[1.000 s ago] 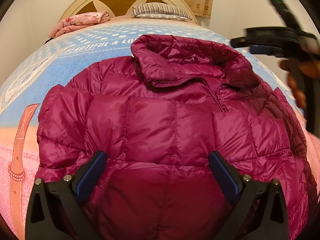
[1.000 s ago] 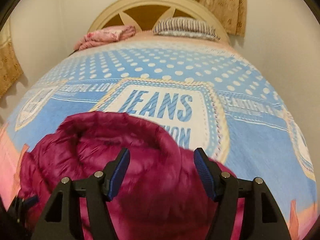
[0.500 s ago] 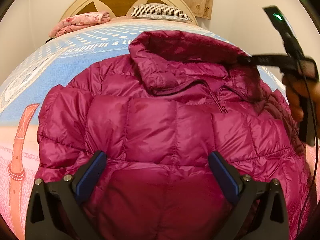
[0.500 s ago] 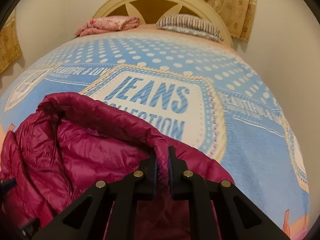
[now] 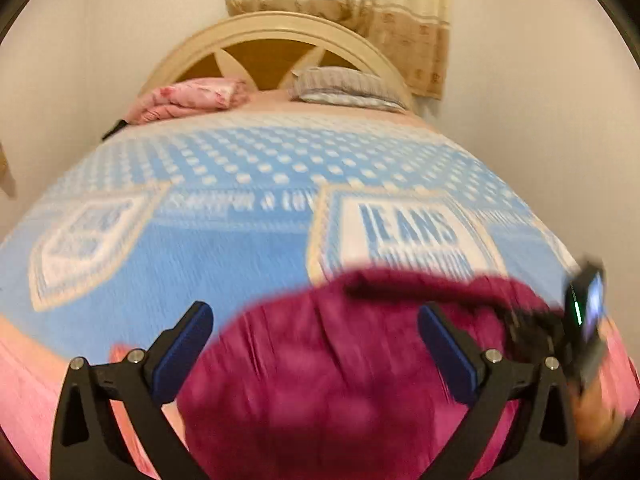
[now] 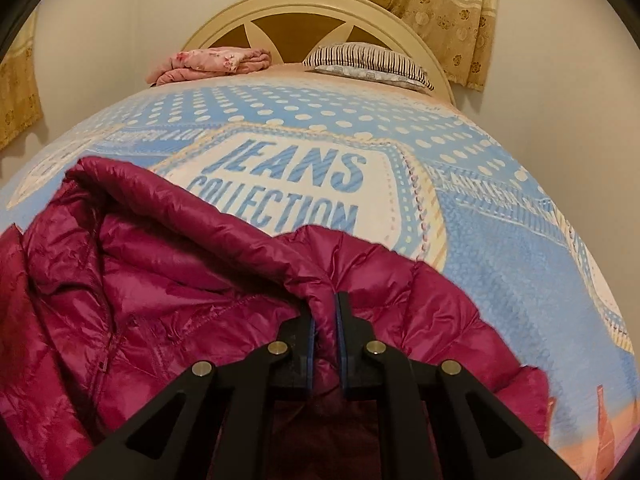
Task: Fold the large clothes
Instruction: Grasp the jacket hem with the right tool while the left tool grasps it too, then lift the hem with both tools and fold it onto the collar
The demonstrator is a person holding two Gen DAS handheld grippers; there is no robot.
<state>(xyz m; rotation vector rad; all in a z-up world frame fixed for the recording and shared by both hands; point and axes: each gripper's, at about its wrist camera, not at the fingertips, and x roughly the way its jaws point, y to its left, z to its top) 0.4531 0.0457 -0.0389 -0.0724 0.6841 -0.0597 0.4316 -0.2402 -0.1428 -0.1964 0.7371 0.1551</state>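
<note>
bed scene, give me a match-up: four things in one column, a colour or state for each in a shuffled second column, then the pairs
Things:
1. puffer jacket
2. right gripper
3. left gripper
4. pillow

Colour or state:
A. jaws wide apart, holding nothing
B. dark and light stripes, at the headboard
C. magenta, quilted, lying on the bedspread
D. jaws clamped on the jacket's collar edge

Pairs: 1-C, 2-D, 3-A, 4-B

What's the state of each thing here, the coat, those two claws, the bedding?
Magenta puffer jacket: spread on the bed, collar edge pinched.
Right claw: shut on the jacket's collar.
Left claw: open, above the jacket.
Pink blanket: folded by the headboard.
Striped pillow: lying flat.
</note>
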